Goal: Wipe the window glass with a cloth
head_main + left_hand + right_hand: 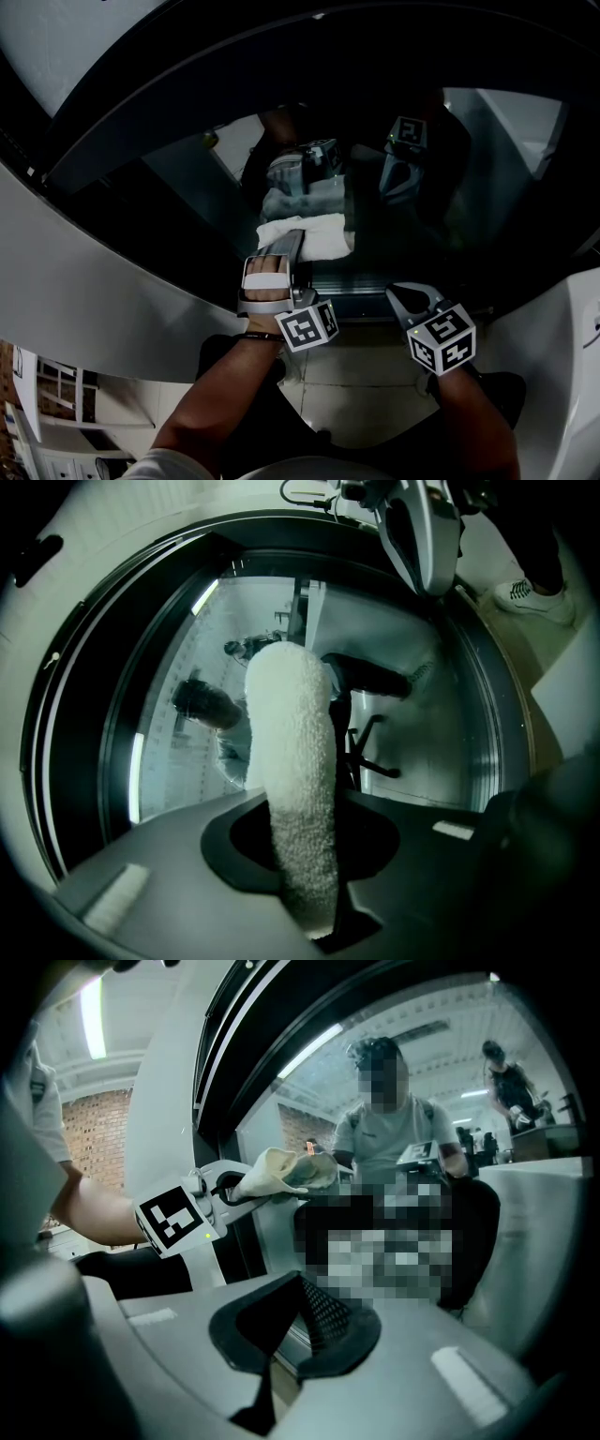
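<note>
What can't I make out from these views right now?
1. Whether the cloth touches the glass: head view, too dark, and its reflection merges with it.
2. Glass behind the cloth: left gripper view, the cloth covers it.
3. Any streaks on the glass: all views, reflections mask them.

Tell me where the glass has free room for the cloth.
Free: the window glass left of the cloth, up to the dark frame, and right of it, above the right gripper. Crowded: bottom centre, where the left gripper holds the cloth.
</note>
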A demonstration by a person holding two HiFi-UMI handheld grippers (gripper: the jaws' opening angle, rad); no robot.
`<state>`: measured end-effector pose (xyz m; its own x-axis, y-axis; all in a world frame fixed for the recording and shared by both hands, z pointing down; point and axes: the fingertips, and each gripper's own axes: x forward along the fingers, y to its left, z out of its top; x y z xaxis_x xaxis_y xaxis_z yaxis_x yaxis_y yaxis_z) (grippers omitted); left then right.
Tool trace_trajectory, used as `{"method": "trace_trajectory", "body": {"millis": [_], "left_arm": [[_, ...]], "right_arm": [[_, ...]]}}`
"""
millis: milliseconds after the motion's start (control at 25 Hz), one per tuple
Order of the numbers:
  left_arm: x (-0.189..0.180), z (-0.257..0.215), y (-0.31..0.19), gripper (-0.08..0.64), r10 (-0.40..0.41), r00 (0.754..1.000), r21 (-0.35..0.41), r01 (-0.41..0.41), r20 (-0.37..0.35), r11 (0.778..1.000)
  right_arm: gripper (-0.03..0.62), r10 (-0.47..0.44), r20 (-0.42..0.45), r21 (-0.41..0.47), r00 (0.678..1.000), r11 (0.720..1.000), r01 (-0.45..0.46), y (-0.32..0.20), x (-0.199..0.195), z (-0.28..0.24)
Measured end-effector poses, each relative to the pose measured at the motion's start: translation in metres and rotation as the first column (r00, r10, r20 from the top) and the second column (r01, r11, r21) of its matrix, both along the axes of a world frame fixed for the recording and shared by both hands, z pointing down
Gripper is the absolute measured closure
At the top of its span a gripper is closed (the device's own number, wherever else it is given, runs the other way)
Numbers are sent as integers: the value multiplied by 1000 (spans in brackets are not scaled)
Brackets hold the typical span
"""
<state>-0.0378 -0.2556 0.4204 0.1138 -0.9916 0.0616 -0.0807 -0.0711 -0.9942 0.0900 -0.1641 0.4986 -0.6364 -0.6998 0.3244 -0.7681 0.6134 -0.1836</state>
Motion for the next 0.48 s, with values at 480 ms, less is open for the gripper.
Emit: {"method": "trace_trajectory", "body": {"millis": [480], "left_arm": [[0,29,1,460,-5,1000,-67,6,22,998]], "right_arm": [[591,1,3,-1,1000,1000,-1,-1,2,0]]}}
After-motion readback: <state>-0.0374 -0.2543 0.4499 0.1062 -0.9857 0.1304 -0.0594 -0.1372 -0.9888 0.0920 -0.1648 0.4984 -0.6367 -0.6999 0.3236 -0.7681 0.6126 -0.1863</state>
